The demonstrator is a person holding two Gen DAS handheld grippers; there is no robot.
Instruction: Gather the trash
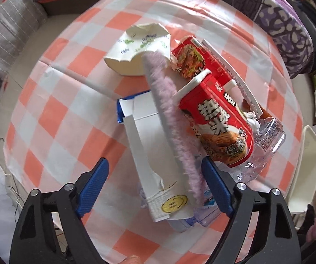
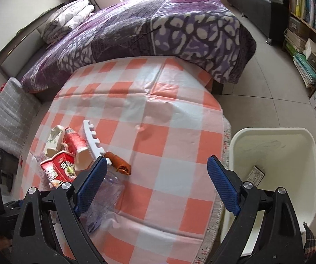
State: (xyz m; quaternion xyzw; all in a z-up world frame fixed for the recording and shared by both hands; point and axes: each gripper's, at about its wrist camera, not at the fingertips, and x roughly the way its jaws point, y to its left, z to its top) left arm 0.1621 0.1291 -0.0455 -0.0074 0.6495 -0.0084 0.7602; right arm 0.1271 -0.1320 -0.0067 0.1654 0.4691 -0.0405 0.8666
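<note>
Left fingers (image 1: 154, 179) spread wide over trash pile mid-frame, crushed red noodle cup (image 1: 219, 129), torn white carton (image 1: 149, 149), right fingers (image 2: 157, 183) released over checkered worktop (image 2: 158, 114), cream bin (image 2: 290, 154) lower right.

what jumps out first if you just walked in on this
A heap of trash on the orange and white checked tablecloth: a red noodle carton lying across a fuzzy lilac strip, with a white paper bowl behind it and a crushed clear plastic bottle beside it. The left hand-held gripper hangs open right over the pile. Off the table's right edge stands a cream bin with one small box in it.
</note>
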